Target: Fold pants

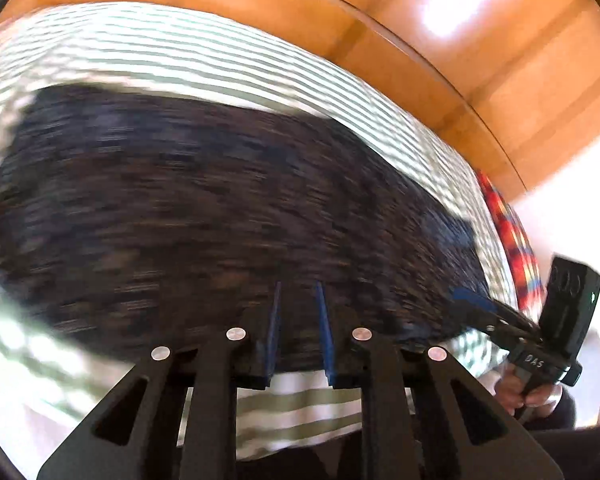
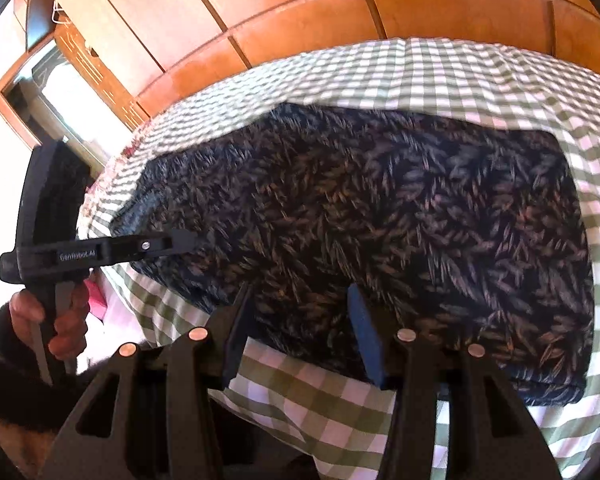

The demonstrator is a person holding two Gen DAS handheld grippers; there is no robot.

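The pants point(image 2: 380, 220), dark navy with a brown feathery print, lie folded into a broad rectangle on a bed covered by a green-and-white checked sheet point(image 2: 440, 76). They fill most of the middle of both views, with the sheet showing all round them.

In the left wrist view the left gripper point(image 1: 298, 292) has its blue-padded fingers point(image 1: 275, 312) close together, with only a narrow gap. Dark cloth of the pants shows in that gap, at the near edge of the garment, but the picture is smeared by motion and it cannot be told whether the pads actually pinch the fabric. From the right wrist view the same tool reaches in to the left end of the pants, its tip over or on the cloth, held by a hand point(image 2: 56, 320) on its trigger grip.

The right gripper point(image 2: 300, 312) has its fingers point(image 2: 364, 332) about half apart, straddling the near edge of the pants. The cloth lies between them; the pads do not appear to press on it. In the left wrist view this tool comes in at the right end of the pants, its blue tip at the garment's corner.

Beyond the pants, past the far edge of the sheet, stands orange-brown wooden panelling point(image 2: 300, 20) with dark seams. To the left of the pants a wooden-framed opening point(image 2: 52, 92) shows bright light. To the right of the pants, at the edge of the sheet, lies a red plaid cloth point(image 1: 512, 240).
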